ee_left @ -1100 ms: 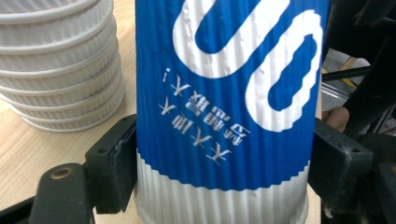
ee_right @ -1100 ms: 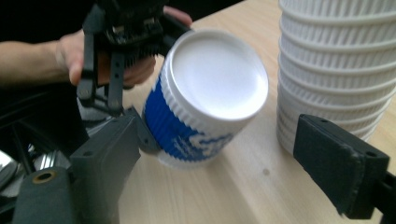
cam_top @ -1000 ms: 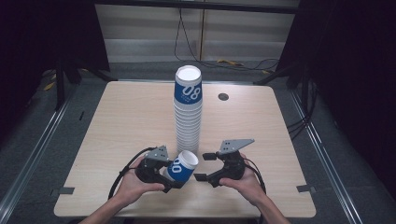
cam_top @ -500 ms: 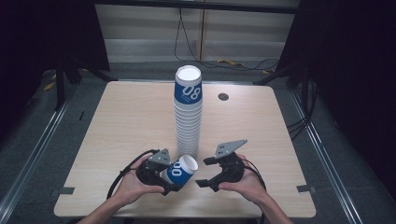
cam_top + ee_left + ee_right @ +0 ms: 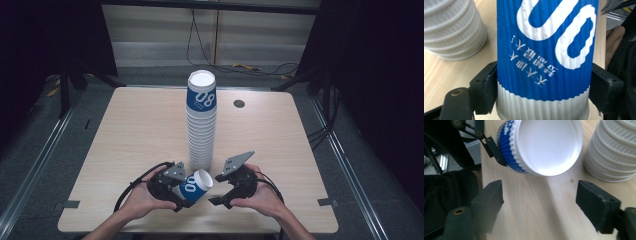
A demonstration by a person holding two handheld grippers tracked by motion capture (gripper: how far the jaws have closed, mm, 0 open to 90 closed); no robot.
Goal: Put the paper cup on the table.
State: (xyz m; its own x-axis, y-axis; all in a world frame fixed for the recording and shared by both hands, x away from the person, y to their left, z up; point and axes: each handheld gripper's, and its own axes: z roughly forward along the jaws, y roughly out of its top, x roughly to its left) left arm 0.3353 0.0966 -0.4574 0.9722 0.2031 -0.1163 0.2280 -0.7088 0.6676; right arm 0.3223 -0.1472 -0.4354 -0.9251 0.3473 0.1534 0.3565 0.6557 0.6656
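Note:
A tall stack of white ribbed paper cups (image 5: 201,130), topped by a blue one, stands at the table's middle. My left gripper (image 5: 186,189) is shut on a single blue cup (image 5: 195,184) that lies on its side just above the front of the table. In the left gripper view both pads (image 5: 484,85) press the cup's ribbed wall (image 5: 546,50), with the stack's base (image 5: 451,27) beside it. My right gripper (image 5: 218,189) faces the cup's white round end (image 5: 544,145). Its jaws have just been closing, stand open (image 5: 541,200), and hold nothing. The stack (image 5: 614,152) is behind them.
The light wooden table (image 5: 125,130) has a small dark round insert (image 5: 239,103) at the back right. Black cables trail from both grippers near the front edge. Dark floor and metal rails surround the table.
The right gripper's jaws have narrowed and its top plate has tilted. The left gripper and its cup have shifted slightly toward the front edge.

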